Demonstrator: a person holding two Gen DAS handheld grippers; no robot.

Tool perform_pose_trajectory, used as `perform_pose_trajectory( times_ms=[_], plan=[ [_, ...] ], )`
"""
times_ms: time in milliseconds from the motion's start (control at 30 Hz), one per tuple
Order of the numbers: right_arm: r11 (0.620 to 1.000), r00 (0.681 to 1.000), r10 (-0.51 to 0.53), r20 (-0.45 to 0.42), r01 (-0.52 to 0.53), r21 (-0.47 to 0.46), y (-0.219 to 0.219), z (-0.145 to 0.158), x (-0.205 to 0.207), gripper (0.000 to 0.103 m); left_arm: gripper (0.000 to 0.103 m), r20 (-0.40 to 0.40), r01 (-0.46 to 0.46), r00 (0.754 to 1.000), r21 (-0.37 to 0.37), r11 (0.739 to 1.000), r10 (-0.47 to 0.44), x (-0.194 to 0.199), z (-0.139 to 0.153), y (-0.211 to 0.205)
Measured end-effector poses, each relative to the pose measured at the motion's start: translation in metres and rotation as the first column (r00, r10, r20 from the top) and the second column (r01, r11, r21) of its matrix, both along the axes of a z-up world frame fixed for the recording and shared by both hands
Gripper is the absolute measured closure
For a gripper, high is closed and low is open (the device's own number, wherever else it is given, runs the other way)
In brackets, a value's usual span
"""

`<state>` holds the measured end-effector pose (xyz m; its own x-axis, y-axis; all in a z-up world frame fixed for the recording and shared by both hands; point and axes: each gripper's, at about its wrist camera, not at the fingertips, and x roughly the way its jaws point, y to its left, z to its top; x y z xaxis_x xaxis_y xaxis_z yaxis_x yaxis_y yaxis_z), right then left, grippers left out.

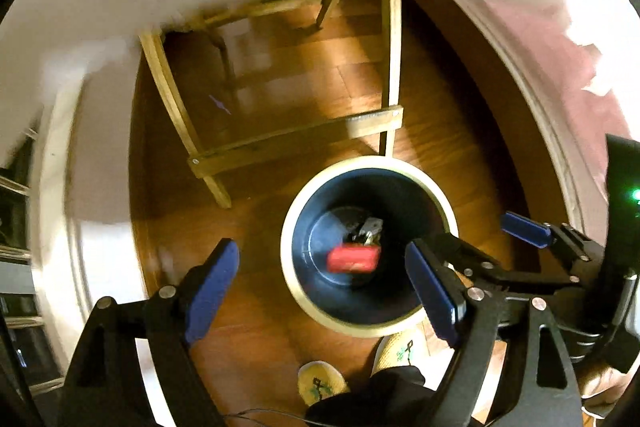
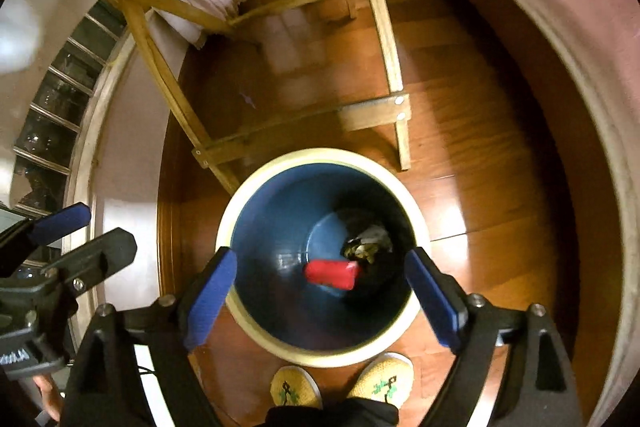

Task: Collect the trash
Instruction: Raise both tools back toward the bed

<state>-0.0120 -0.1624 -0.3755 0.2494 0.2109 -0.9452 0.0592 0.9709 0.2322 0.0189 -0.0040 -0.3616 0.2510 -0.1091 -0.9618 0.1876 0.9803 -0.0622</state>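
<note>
Blue-padded fingers of the left gripper stand spread wide with nothing between them in the left wrist view. Just past them at 1 o'clock, a cream-rimmed waste bin stands on the wooden floor; a red packet shows blurred inside its dark blue well, crumpled trash beyond it.

Right wrist view: the right gripper is likewise spread and empty, directly over the bin. The red packet sits at centre, and yellow slippers show at 6 o'clock.
</note>
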Motion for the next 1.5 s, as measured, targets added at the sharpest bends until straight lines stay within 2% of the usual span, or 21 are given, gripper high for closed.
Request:
perform_pose_trajectory(
  times_ms=[133,267,567,700,833,1067,1233,1367,1500],
  plan=[
    [1.0,0.999,-0.031,0.015,0.031,-0.005,-0.001,0.057,-0.014,0.015,0.019,0.006,0.016,1.0,-0.004,1.0,-0.016,-0.012,0.054,0.006],
    [0.999,0.997,-0.052,0.051,0.053,-0.011,0.002,0.13,-0.027,0.015,0.019,0.022,0.019,1.0,-0.019,1.0,-0.019,-0.023,0.119,0.014],
    [0.999,0.975,-0.033,0.219,0.039,-0.021,0.019,0.296,-0.045,0.015,0.019,0.195,0.022,0.981,-0.083,0.996,-0.006,-0.039,0.286,0.029],
    [0.999,0.956,-0.029,0.292,0.04,-0.032,0.026,0.354,-0.049,0.015,0.019,0.249,0.038,0.968,-0.108,0.993,-0.009,-0.037,0.34,0.032],
    [0.997,0.934,-0.041,0.355,0.06,-0.042,0.027,0.398,-0.045,0.015,0.019,0.289,0.034,0.957,-0.124,0.992,0.003,-0.027,0.375,0.031],
    [0.99,0.9,-0.07,0.431,0.115,-0.079,0.016,0.443,-0.029,0.015,0.022,0.377,0.071,0.926,-0.088,0.994,-0.033,-0.009,0.425,0.031],
    [0.986,0.88,-0.108,0.462,0.154,-0.064,-0.001,0.459,-0.002,0.016,0.022,0.397,0.087,0.917,-0.085,0.993,-0.046,0.017,0.438,0.026],
    [0.991,0.896,-0.105,0.432,0.129,-0.025,-0.017,0.455,0.037,0.032,0.022,0.404,0.082,0.913,-0.07,0.994,-0.047,0.051,0.438,0.019],
    [0.994,0.911,-0.106,0.399,0.111,0.011,-0.04,0.441,0.085,0.035,0.022,0.4,0.051,0.916,-0.053,0.997,-0.026,0.1,0.429,0.005]
  ],
)
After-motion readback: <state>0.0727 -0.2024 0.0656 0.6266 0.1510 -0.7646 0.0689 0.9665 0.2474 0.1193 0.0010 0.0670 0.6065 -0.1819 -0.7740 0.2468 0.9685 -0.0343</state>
